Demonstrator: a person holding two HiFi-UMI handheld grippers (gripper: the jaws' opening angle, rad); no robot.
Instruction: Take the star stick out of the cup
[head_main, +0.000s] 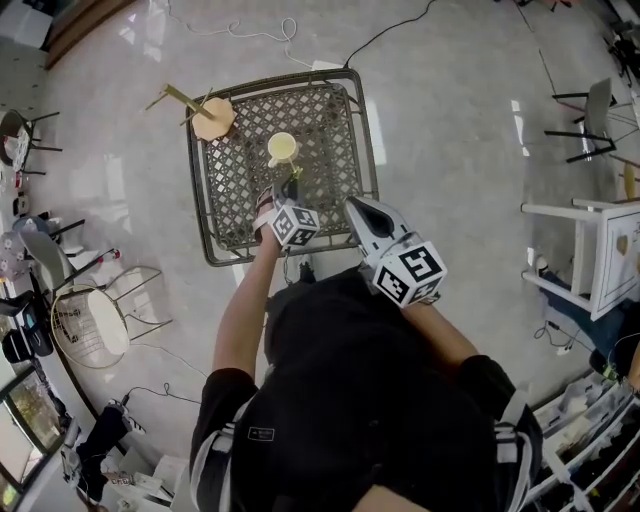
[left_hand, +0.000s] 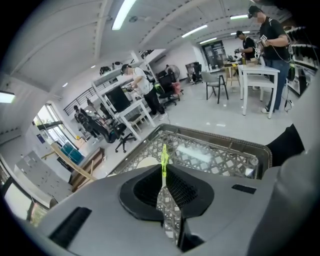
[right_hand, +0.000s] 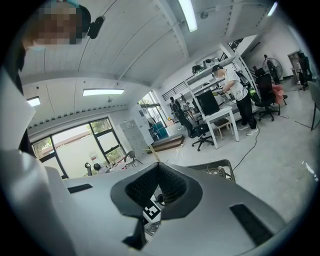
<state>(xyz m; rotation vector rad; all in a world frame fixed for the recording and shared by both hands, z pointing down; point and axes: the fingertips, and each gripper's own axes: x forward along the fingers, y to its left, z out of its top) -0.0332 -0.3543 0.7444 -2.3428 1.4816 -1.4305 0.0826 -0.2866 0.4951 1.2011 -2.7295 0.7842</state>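
Note:
A pale yellow cup (head_main: 283, 148) stands near the middle of the lattice-topped metal table (head_main: 230, 215). My left gripper (head_main: 289, 188) hovers just in front of the cup. In the left gripper view its jaws (left_hand: 163, 169) are shut on a thin yellow-green star stick (left_hand: 163, 156), whose tip pokes up past them. The stick's lower part and the cup are hidden behind the jaws there. My right gripper (head_main: 353, 205) hangs over the table's near right edge, away from the cup. Its jaws (right_hand: 158, 166) meet at the tips with nothing between them.
A round wooden stool (head_main: 212, 118) lies tipped against the table's far left corner. A wire chair with a white seat (head_main: 100, 322) stands to the left and a white table (head_main: 590, 250) to the right. Cables (head_main: 250, 35) trail on the floor beyond.

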